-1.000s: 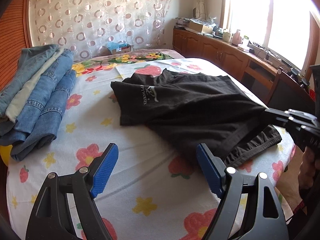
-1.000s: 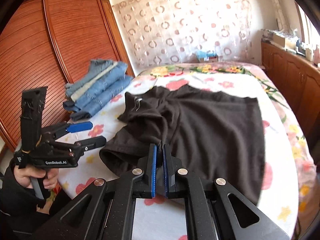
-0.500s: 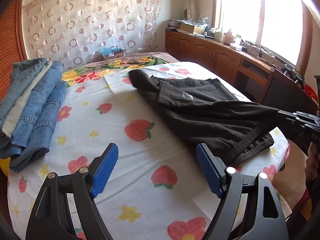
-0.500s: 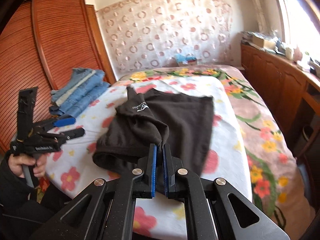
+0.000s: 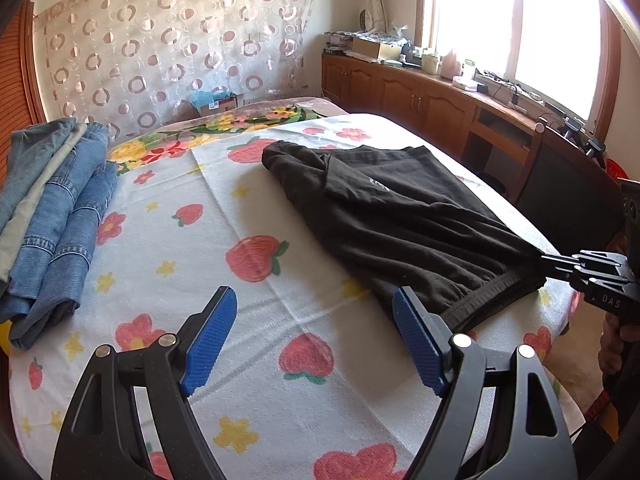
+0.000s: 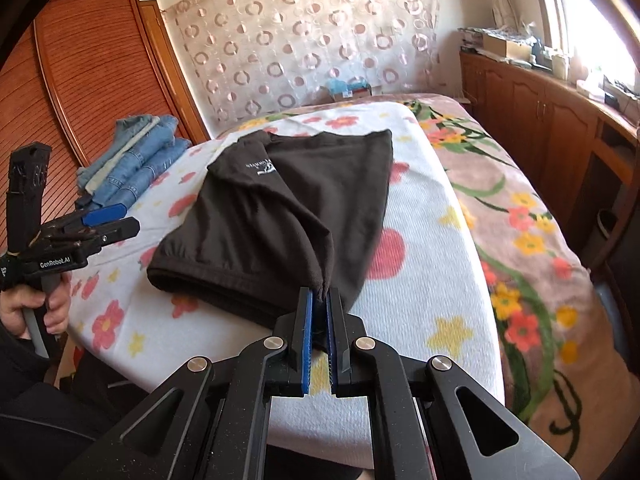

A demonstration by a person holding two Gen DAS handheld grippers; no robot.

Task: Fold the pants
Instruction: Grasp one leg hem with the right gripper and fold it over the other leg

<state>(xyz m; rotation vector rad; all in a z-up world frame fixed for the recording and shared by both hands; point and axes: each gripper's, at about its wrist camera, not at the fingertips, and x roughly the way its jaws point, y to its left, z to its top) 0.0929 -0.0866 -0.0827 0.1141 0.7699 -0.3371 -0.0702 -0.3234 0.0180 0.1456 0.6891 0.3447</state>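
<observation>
**A:** Right wrist view first, nearest thing: what has the right gripper (image 6: 318, 300) got?

**B:** Its blue pads are pinched tight on a bunched corner of the black pants (image 6: 280, 216), at the waist end by the near edge of the bed (image 6: 420, 280). Cloth rises in a taut ridge from the pads toward the middle of the garment.

**A:** And the left gripper (image 5: 314, 320)?

**B:** Wide apart and holding nothing. It hovers over bare floral sheet near the near edge, with the waistband just beside its right finger (image 5: 416, 340).

**A:** So which way do the pants lie from it?

**B:** Ahead and to its right. The long axis runs from the near right edge, where the right gripper (image 5: 560, 262) clamps it, diagonally away toward the middle of the bed. The garment looks already doubled over, a printed logo showing on the upper layer.

**A:** Which hand is better placed for the next fold?

**B:** I'd judge the right one has the near end; the left is free and nearest the loose waistband corner, so it would need to swing right and close on that before both carry the end toward the far end.

**A:** Anything in the way?

**B:** Not between. A jeans stack (image 5: 52, 208) sits along the left edge, well apart from the pants. Beyond the bed's far edge there's a small box (image 5: 212, 102) below a patterned curtain (image 5: 176, 40), and a wooden cabinet (image 5: 420, 96) under the window on the right.
</observation>
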